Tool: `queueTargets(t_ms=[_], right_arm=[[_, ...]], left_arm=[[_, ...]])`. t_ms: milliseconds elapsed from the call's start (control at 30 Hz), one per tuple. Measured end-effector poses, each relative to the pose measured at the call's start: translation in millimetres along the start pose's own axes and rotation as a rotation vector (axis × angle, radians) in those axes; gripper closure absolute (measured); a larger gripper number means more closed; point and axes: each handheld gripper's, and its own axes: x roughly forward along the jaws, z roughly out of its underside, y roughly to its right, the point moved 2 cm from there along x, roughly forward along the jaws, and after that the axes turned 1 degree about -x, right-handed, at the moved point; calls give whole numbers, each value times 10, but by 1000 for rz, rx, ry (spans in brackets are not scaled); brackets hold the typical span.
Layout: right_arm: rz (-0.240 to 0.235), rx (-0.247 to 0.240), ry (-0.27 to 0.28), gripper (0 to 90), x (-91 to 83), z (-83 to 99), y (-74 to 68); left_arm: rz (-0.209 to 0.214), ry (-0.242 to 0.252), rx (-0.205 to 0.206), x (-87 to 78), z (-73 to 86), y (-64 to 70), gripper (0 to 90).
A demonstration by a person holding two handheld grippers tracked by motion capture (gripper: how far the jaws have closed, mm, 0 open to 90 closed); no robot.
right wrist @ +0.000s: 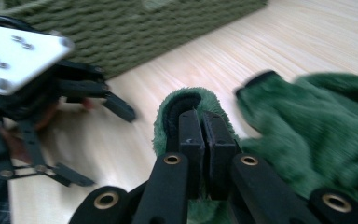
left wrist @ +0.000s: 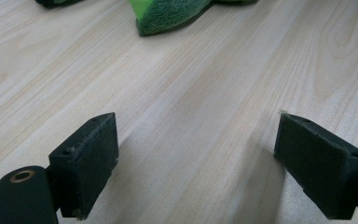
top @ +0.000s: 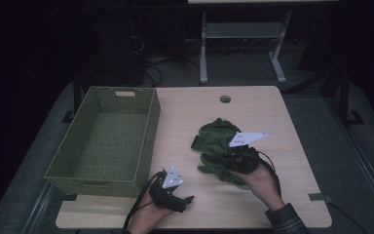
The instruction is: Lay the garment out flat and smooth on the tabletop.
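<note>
A crumpled green fleece cloth lies on the wooden table, right of centre. My right gripper sits at the cloth's near edge. In the right gripper view its jaws are shut on a fold of the green cloth, which wraps over the fingertips. My left gripper rests low near the table's front edge, left of the cloth. Its pads stand wide apart over bare wood with nothing between them. A corner of the cloth shows ahead of it.
A green woven basket stands on the table's left side and looks empty. A round cable hole lies near the far edge. A metal desk frame stands on the floor beyond the table.
</note>
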Motion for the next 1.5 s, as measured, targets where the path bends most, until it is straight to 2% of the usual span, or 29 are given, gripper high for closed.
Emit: queueTargets(t_ms=[200,367,467,567,700,767,800,833,900,967,1033,1100,1167,1233,1300,1367,1400,1500], right_arm=[[66,37,-14,873,-59,128,194],[116,100,-67,851,-56,319,365],[158,108,-77,844,-92,389,438],[169,124,-96,838,-132,457,490],[175,126,-139,840,-139,514,478],[150,128,-150,860,-122,530,474],[136,126,-153,869,-107,529,468],[102,141,-151,871,-74,523,445],[69,131,-151,871,-16,507,400],[8,114,-141,870,47,484,345],[-14,115,-135,870,121,450,282],[-3,87,-159,866,205,439,239],[43,57,-197,846,262,450,217],[73,44,-212,829,237,458,240],[111,47,-197,827,138,452,287],[128,56,-177,832,49,446,323],[130,74,-162,836,-1,444,333],[141,79,-124,877,-125,415,360]], left_arm=[[0,0,-1,0,0,1,128],[3,-3,-2,-1,1,2,128],[3,-3,-1,-1,0,1,129],[3,-3,0,0,0,0,129],[2,-3,0,0,-1,0,129],[2,-3,0,1,-1,0,129],[2,-3,0,2,-2,0,129],[1,-4,-1,2,-3,0,129],[2,-4,-1,4,-4,-2,129],[1,-5,-2,4,-6,-2,129],[1,-5,-3,6,-7,-2,129],[1,-3,-5,6,-7,0,129],[1,-5,-3,6,-7,-2,129],[1,-4,-3,6,-7,-1,129],[1,-3,-5,7,-8,-1,130],[0,-4,-4,7,-8,-2,130],[0,-5,-2,6,-8,-3,130],[-2,-4,-2,9,-11,-4,130]])
